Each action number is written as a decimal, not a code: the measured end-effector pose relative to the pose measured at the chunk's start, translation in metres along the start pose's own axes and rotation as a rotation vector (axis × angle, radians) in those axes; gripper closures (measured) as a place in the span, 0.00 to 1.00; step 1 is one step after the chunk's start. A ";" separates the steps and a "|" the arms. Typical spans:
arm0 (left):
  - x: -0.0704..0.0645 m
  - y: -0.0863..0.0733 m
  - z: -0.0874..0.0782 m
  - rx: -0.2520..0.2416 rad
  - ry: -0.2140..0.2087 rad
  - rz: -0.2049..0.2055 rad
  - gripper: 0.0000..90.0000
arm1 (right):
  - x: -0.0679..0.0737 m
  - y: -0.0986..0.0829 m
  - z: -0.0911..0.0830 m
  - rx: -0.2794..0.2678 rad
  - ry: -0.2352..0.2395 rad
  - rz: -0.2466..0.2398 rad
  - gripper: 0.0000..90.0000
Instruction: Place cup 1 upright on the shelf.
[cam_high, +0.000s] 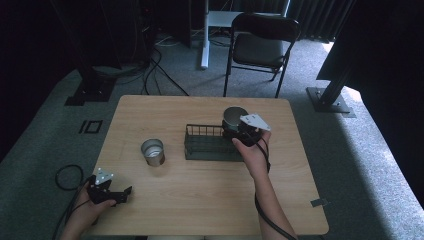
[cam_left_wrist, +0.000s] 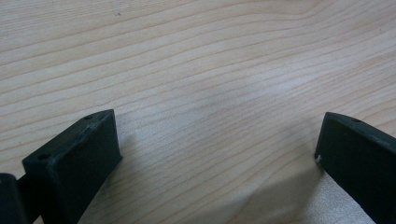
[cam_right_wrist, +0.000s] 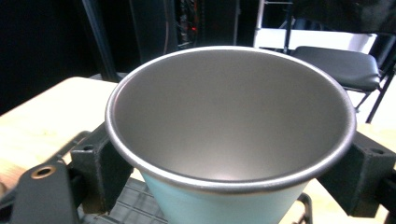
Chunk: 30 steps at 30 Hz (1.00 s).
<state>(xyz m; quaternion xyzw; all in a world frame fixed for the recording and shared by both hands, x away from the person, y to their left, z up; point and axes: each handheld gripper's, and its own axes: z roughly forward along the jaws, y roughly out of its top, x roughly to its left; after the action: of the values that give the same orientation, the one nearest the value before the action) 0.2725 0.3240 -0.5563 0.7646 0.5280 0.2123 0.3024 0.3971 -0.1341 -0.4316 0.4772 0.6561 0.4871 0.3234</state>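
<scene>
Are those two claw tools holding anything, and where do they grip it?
The right gripper holds a metal cup by its sides, just under the rim, above the wire basket. The left gripper holds nothing.

The round metal cup (cam_right_wrist: 229, 135) is dull silver-grey inside, with a bright silver rim and a pale blue outside wall. The rectangular wire basket (cam_high: 207, 145) is dark green-grey. The second small metal cup (cam_high: 152, 152) is shiny silver. The wooden table (cam_left_wrist: 196, 60) is light beige with fine brown grain lines. Both grippers' jaws are matte black.
</scene>
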 end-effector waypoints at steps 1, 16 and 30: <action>0.000 0.000 0.000 0.000 0.000 0.000 0.01 | -0.001 -0.002 0.001 0.004 -0.005 -0.003 0.15; 0.000 0.000 0.000 0.000 0.000 0.000 0.01 | -0.010 -0.028 0.011 0.041 -0.037 0.018 0.15; 0.000 0.000 0.000 0.000 0.000 0.000 0.01 | -0.011 -0.039 0.015 0.047 -0.036 0.031 0.15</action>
<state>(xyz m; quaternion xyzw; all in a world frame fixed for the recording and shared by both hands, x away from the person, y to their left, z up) 0.2724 0.3240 -0.5563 0.7646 0.5280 0.2124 0.3023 0.4023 -0.1426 -0.4740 0.5035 0.6539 0.4677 0.3164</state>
